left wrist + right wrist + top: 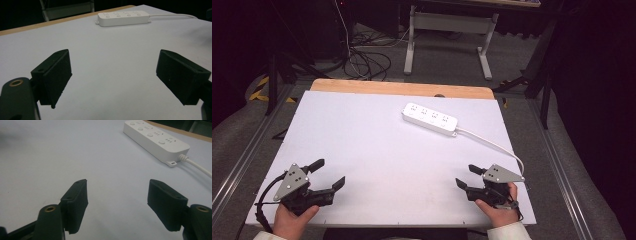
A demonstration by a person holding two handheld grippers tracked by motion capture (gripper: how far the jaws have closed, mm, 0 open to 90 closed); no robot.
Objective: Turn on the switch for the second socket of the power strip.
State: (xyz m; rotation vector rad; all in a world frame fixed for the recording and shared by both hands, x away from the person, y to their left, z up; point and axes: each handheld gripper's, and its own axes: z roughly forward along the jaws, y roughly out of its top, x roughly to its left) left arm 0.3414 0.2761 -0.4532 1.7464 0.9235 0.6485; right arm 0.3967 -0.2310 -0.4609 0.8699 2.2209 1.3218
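White tabletop [377,150], wooden strip along its far edge, dark floor with loose cables beyond. Left gripper [328,173] rests low at the near left corner, held in a hand [292,220]; its jaws stand spread wide with nothing between them, confirmed in the left gripper view [113,75]. Right gripper [466,176] sits at the near right corner in the other hand [497,210], jaws likewise apart and empty [117,205]. Further out, a white power strip [430,119] lies flat toward the far right of the table, well apart from both grippers, its cord [492,144] trailing back toward the right gripper. Assessment: work appears to be at the starting stance, with no contact made. Next move likely calls for a forward reach to the power strip, jaws kept wide enough to straddle its body.
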